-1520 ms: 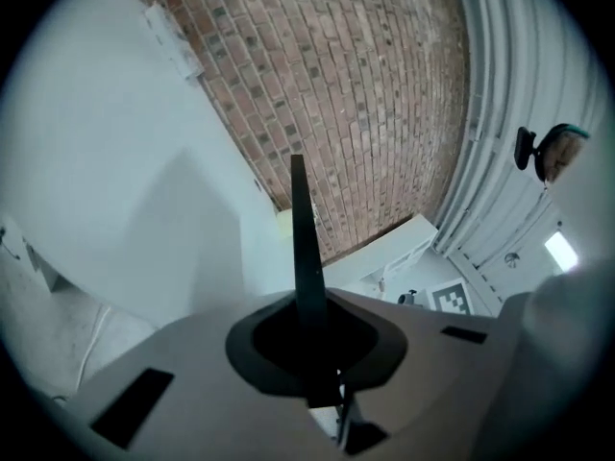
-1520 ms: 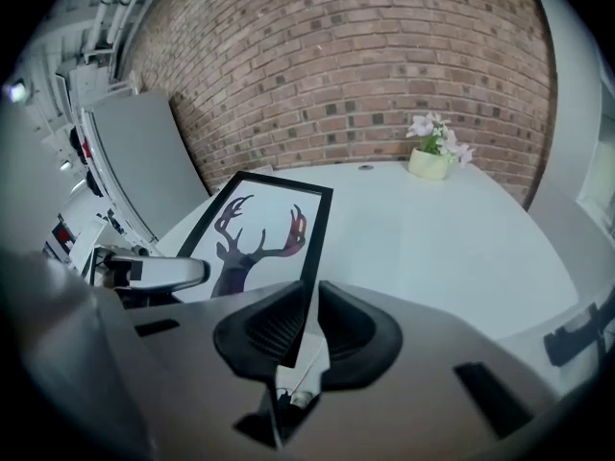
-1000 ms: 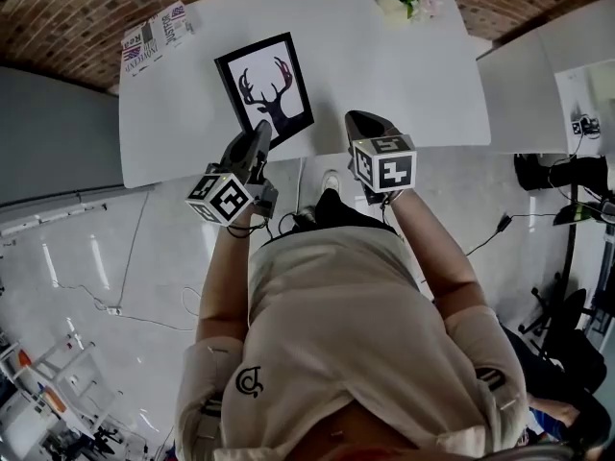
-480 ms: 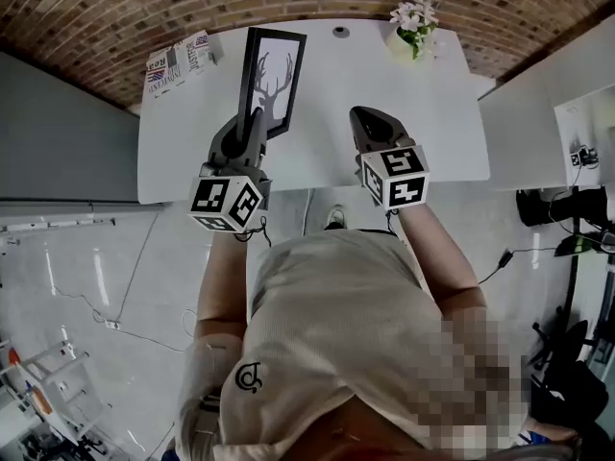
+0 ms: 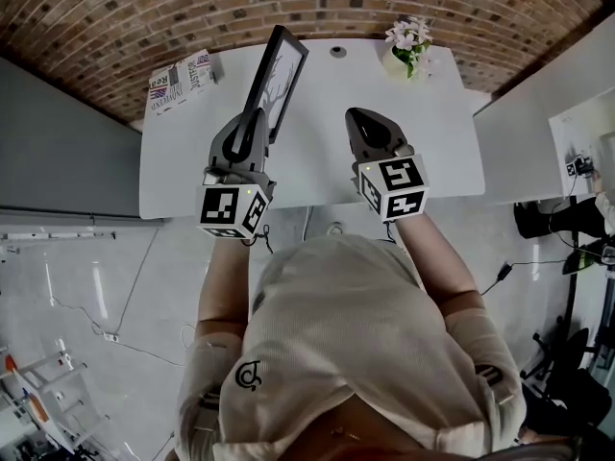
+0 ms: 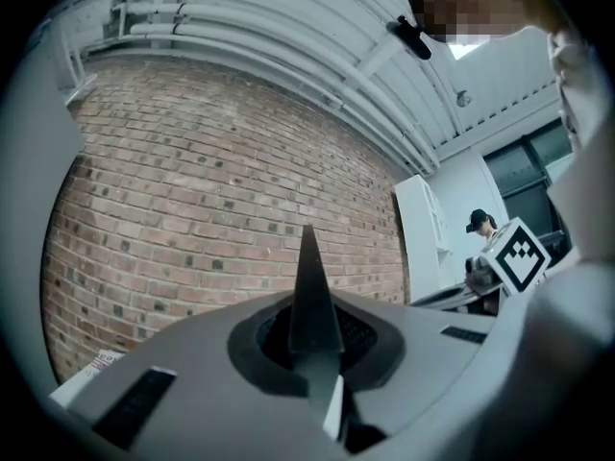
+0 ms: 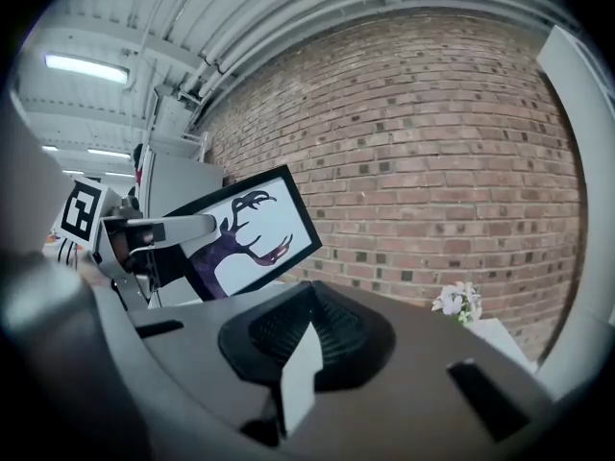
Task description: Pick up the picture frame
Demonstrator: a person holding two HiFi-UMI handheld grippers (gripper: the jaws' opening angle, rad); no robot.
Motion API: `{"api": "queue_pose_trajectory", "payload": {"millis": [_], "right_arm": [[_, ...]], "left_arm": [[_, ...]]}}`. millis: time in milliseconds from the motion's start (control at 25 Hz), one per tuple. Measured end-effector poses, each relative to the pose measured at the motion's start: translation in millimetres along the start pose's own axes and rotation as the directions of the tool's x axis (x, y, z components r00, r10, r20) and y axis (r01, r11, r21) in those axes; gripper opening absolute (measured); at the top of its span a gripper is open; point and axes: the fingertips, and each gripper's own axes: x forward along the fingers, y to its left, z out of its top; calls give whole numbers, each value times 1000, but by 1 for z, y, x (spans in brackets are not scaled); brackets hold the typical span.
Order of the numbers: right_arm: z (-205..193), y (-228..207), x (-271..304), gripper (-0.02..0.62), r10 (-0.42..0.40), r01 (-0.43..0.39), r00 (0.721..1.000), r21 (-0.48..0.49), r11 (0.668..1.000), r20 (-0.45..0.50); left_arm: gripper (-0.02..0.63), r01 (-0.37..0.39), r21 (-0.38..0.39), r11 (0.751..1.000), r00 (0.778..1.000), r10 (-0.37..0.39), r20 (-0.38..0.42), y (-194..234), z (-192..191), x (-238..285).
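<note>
Left gripper (image 5: 256, 123), at centre left of the head view, is clamped on the lower edge of the picture frame (image 5: 279, 77). In its own view the frame (image 6: 311, 291) rises from between the closed jaws as a thin dark blade, seen edge-on. The right gripper (image 5: 359, 117), at centre right, has its jaws together with nothing between them.

Largest change: a second ago the frame lay flat on the white table (image 5: 437, 147), with the left gripper at its near corner. It is now raised off the surface and tipped up on edge, leaning toward the upper left of centre against the brick wall behind. Both grippers sit higher than they did then, and the right one is still apart from the frame. Judged from this, the pick-up is essentially accomplished by the left gripper alone. What remains is to keep the hold steady, since a grip on one edge of a flat panel may let it swing.

Appearance of the frame, best shown at centre left of the right gripper view:
- a rectangular panel (image 7: 248, 230)
- a narrow black border
- a white ground
- a dark, faintly purple stag's head with branching antlers

The magazine (image 5: 181, 78) at upper left and the flower pot (image 5: 407, 44) at upper centre remain on the table.
</note>
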Motion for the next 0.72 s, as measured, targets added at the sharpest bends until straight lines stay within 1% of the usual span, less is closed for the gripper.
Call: {"api": "queue_pose_trajectory", "payload": {"millis": [280,400,560,720], "right_arm": [[17,3,3,9,16,-15,999,-24,1000,45],[26,1,0,9,12,-8,996,-40,999,86],[36,-5,-5,7,-10,18,989,-57,998,147],[35,-7,-6,6,6,3,988,-58,998,151]], "left_arm": [[21,-16,63,998,1000,14,26,-1,19,8],[21,-20,81,996,999,17,31,-2,24,11],[21,-30,84,996,999,27,33,0,26,11],[21,-45,78,996,999,42,31,4,24,9]]}}
